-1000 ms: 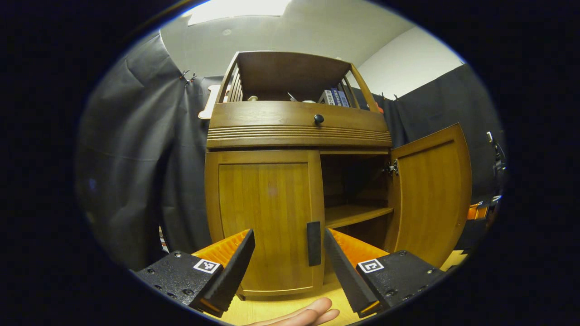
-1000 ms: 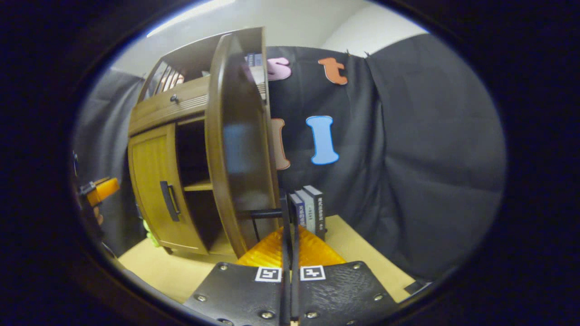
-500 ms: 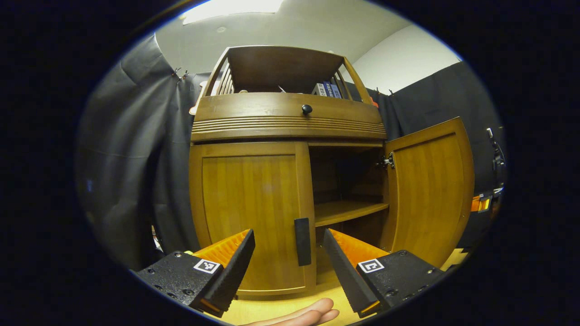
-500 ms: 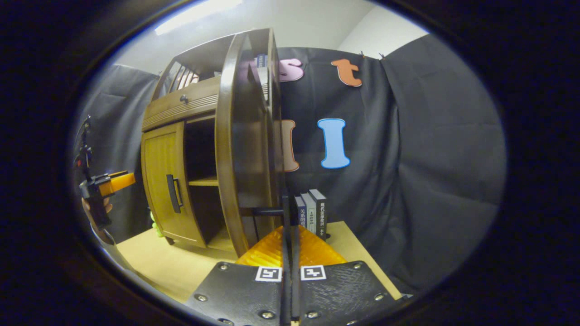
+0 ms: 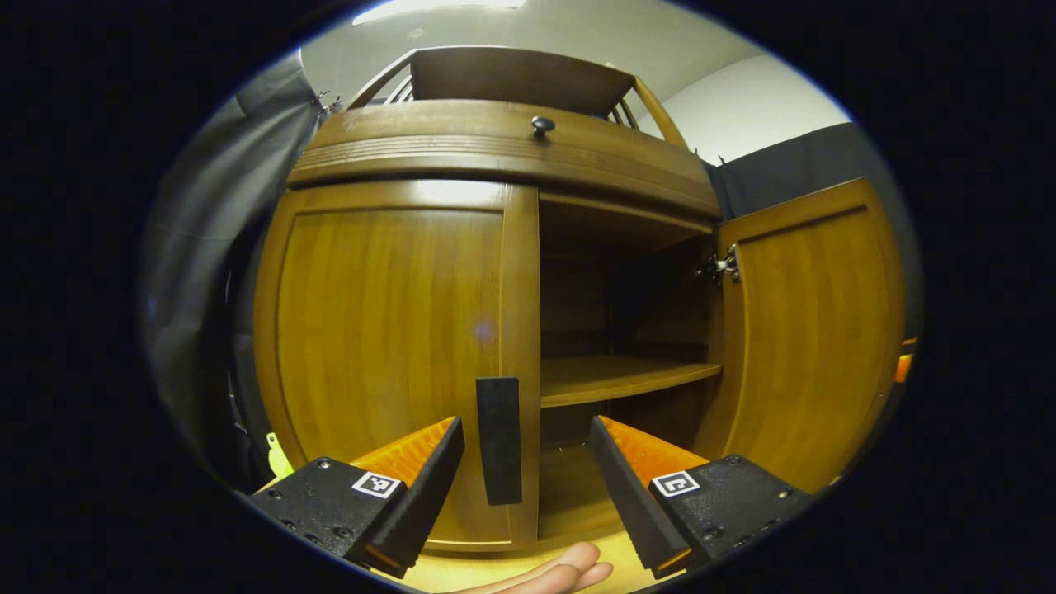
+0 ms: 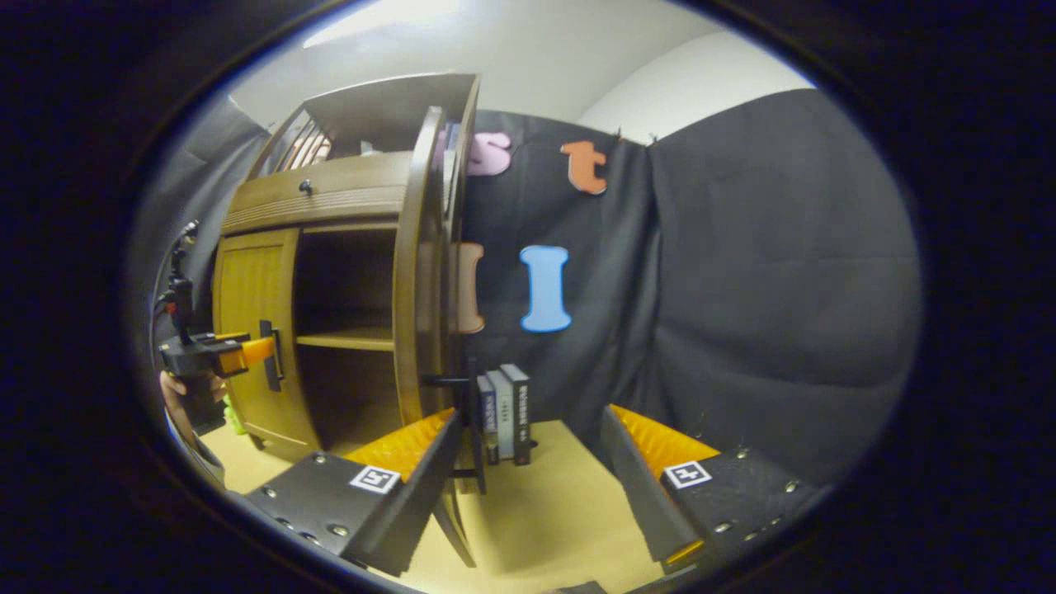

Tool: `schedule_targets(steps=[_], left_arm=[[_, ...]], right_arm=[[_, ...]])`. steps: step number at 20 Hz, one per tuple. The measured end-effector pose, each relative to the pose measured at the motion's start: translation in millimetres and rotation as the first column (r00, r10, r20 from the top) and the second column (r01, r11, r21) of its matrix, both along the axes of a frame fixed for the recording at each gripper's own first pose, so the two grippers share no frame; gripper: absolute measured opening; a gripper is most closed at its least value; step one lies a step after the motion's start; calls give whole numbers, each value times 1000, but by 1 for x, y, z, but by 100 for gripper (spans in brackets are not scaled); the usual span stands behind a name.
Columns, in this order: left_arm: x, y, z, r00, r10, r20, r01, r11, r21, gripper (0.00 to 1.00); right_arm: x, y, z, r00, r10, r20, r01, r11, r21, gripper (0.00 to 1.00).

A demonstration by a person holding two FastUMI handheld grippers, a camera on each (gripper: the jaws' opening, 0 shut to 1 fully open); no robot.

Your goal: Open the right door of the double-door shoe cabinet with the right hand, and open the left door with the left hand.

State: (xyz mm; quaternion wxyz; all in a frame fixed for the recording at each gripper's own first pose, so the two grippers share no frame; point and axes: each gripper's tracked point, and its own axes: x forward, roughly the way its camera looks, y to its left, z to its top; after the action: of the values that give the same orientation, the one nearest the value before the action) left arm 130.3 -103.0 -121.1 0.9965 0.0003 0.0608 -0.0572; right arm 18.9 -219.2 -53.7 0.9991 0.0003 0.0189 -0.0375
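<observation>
In the left gripper view we see our left tool (image 5: 525, 474) with its two fingers spread wide apart, grasping nothing, just in front of the shoe cabinet (image 5: 503, 144). The left door (image 5: 388, 330) is shut, and its black handle (image 5: 499, 440) sits between the two fingers, nearer the left one, with a gap showing on each side. The right door (image 5: 813, 330) stands swung out on its hinge (image 5: 722, 266), and through the opening we see a wooden shelf (image 5: 619, 378) inside. A drawer knob (image 5: 542, 124) sits on the curved band above the doors, and fingertips of a hand (image 5: 557, 571) show at the bottom edge over the pale wooden surface (image 5: 487, 571). In the right gripper view our right tool (image 6: 528, 474) is also released, fingers wide apart, and the right door (image 6: 421, 289) stands edge-on just ahead of it, its handle (image 6: 472, 412) close beside the left finger; we cannot tell whether they touch. A few books (image 6: 505, 412) stand upright on the surface (image 6: 544, 520) beyond the door. Farther left in that view, the left tool (image 6: 247, 353) is close to the left door's handle (image 6: 270, 355).
</observation>
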Motion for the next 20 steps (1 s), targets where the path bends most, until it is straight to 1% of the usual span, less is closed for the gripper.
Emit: schedule_targets(steps=[1, 2, 3, 4, 5, 6, 7, 8, 9, 11, 12, 14, 15, 16, 17, 18, 20], left_arm=[[5, 1, -8, 1000, 14, -7, -14, 1000, -15, 93], [10, 4, -14, 1000, 28, -15, -28, 1000, -13, 93], [15, 6, -17, 1000, 31, -4, -31, 1000, -4, 96], [25, 7, -12, 998, 42, 46, -43, 999, 2, 93], [35, 8, -6, 993, 43, 113, -42, 999, -14, 81], [44, 8, -5, 991, 55, 126, -57, 998, 9, 68], [45, 17, -12, 991, 90, 104, -96, 994, 61, 56], [39, 21, -11, 990, 90, 106, -99, 991, 87, 50], [42, 20, -12, 993, 86, 86, -93, 992, 81, 45], [41, 19, -11, 995, 81, 59, -82, 996, 26, 35], [39, 19, -18, 997, 65, 32, -65, 998, 16, 33], [37, 18, -17, 998, 35, 53, -32, 998, -53, 34], [39, 17, -20, 999, 20, 27, -19, 998, -61, 34], [36, 18, -30, 1000, 4, -13, -5, 999, -49, 33], [33, 19, -36, 999, -6, -44, 4, 999, -39, 33], [31, 18, -41, 997, -15, -76, 13, 999, -30, 33], [27, 18, -55, 990, -23, -143, 20, 1000, -21, 33]], right_arm=[[-11, 9, 2, 999, 10, 32, -10, 1000, -4, 95], [-24, 19, 6, 998, 15, 54, -15, 1000, 3, 99], [-38, 31, 6, 997, 32, 68, -32, 999, 5, 94], [-51, 46, 7, 994, 56, 92, -57, 998, 9, 99], [-67, 66, 11, 991, 83, 108, -84, 996, 9, 99], [-79, 84, 6, 989, 105, 106, -107, 994, 5, 100], [-88, 100, -5, 987, 127, 94, -127, 992, -5, 100], [-95, 114, -15, 986, 148, 82, -147, 989, -19, 99], [-98, 130, -23, 983, 164, 81, -162, 986, -25, 98], [-99, 151, -33, 979, 187, 86, -188, 982, 3, 98], [-98, 157, -36, 976, 199, 90, -202, 979, 25, 98], [-96, 167, -40, 970, 228, 85, -232, 972, 43, 98], [-95, 167, -40, 969, 234, 82, -238, 971, 33, 98], [-95, 165, -38, 970, 226, 88, -228, 973, 22, 94], [-93, 160, -38, 973, 212, 91, -215, 976, 28, 94], [-93, 162, -39, 972, 220, 86, -224, 974, 36, 98], [-94, 163, -39, 974, 212, 79, -217, 974, 66, 98]])
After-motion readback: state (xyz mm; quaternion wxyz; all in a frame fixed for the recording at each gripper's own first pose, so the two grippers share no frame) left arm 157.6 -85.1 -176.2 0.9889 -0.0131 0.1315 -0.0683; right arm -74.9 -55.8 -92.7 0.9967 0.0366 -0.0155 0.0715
